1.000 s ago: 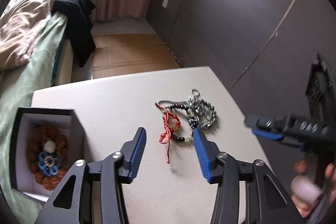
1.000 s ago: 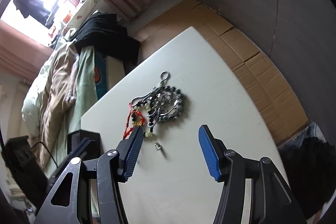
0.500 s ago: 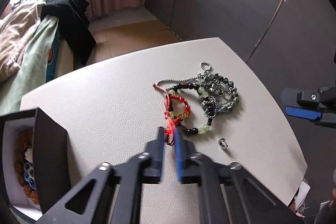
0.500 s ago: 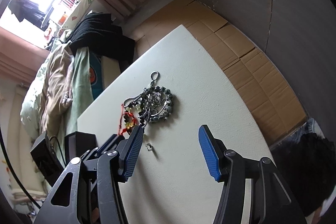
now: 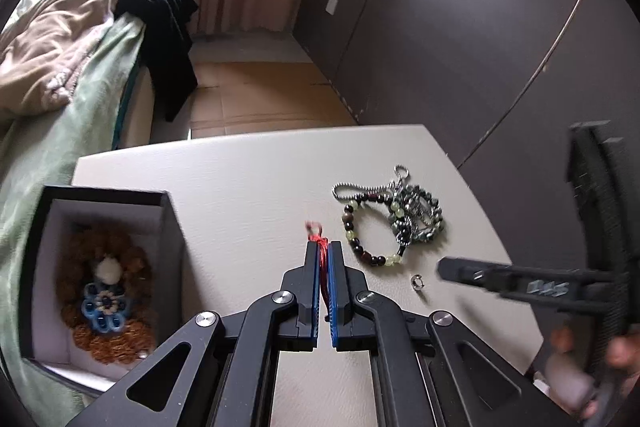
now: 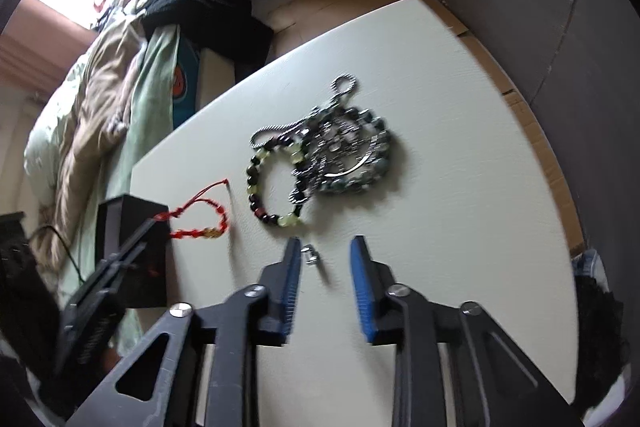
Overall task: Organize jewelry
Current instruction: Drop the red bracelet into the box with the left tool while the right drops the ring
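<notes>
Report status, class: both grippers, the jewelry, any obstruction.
Left gripper shut on red cord bracelet. Right gripper just closing, fingers astride small silver ring, not pinched. Nothing in the way.

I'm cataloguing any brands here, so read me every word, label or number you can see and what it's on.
No text is readable.
Pale raised marking on the right gripper arm: too blurred to read.
Orange emblem on the teal bedding: no letters legible.
Jewelry and black box: no print visible.

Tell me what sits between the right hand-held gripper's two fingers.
A small silver ring, lying on the table beside one blue pad, untouched; right wrist view.
</notes>
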